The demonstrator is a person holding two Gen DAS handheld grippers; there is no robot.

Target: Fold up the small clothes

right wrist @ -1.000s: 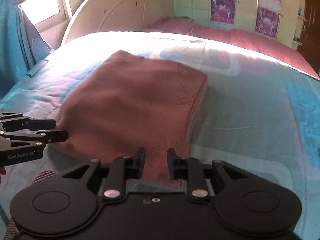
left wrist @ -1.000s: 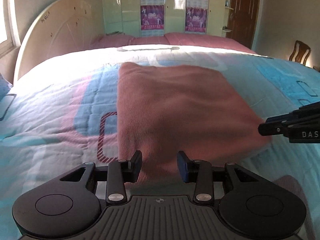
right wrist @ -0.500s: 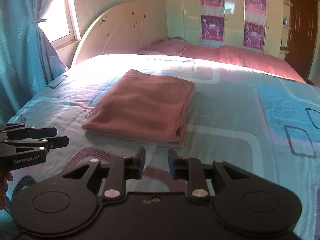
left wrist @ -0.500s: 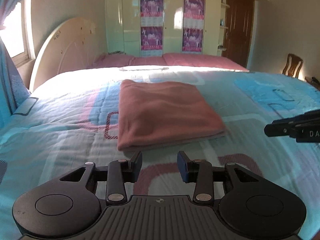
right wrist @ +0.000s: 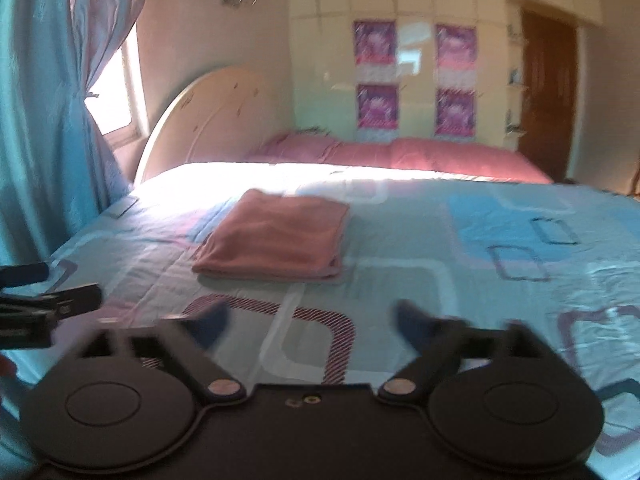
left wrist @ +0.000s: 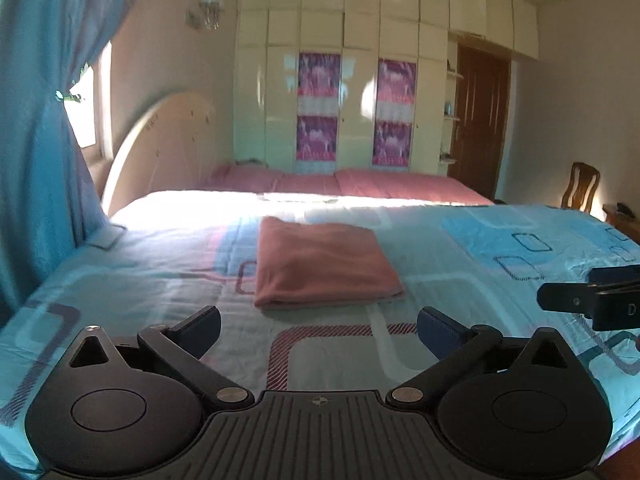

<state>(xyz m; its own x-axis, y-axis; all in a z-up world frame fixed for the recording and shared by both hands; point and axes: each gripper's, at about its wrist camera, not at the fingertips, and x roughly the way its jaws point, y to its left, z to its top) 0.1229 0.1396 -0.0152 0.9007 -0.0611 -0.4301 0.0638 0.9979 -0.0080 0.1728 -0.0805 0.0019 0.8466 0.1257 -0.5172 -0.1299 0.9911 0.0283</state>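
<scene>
A pink cloth (left wrist: 320, 266) lies folded into a flat rectangle on the blue patterned bedspread (left wrist: 500, 248); it also shows in the right wrist view (right wrist: 276, 238). My left gripper (left wrist: 318, 328) is open and empty, held back from the cloth's near edge. My right gripper (right wrist: 312, 322) is open and empty, also well short of the cloth, and blurred. The right gripper shows at the right edge of the left wrist view (left wrist: 592, 300). The left gripper shows at the left edge of the right wrist view (right wrist: 44, 304).
A cream headboard (left wrist: 160, 148) and blue curtain (left wrist: 44, 140) stand at the left. Pink pillows (left wrist: 360, 184) lie at the bed's far side before a cream wardrobe (left wrist: 340, 80). A wooden chair (left wrist: 580, 188) and brown door (left wrist: 480, 120) are at the right.
Both grippers have pulled back and up from the folded cloth, which now looks smaller and farther. Both sets of jaws have opened from nearly shut to wide.
</scene>
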